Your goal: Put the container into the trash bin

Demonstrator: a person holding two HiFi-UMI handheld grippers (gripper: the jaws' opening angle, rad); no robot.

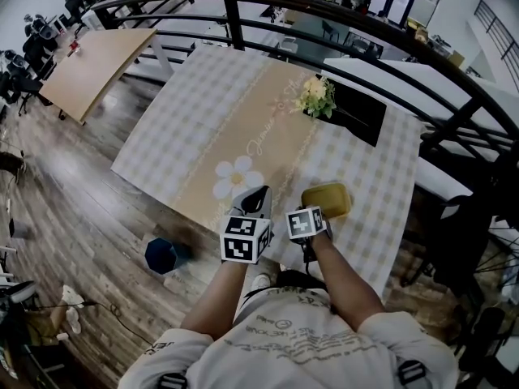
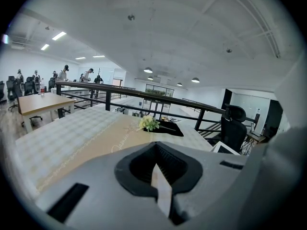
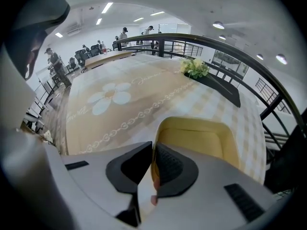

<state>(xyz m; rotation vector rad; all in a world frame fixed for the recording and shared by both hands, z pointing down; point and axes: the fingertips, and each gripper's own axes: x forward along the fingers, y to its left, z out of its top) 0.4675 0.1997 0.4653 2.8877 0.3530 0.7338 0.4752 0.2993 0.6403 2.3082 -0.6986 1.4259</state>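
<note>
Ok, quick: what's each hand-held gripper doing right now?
Left hand-held gripper: closed, empty.
Right hand-held gripper: closed on the rim of the yellow rectangular plastic container.

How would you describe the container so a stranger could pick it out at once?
Find the big checked table and go to its near edge. There the right tongs pinch the rim of a container: a shallow, empty, yellow tray, unlike the flowers at the far side.

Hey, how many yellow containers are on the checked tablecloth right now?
1. The yellow container sits by the near edge of the checked tablecloth, with the right gripper closed on its wall. No other shows in any view.
</note>
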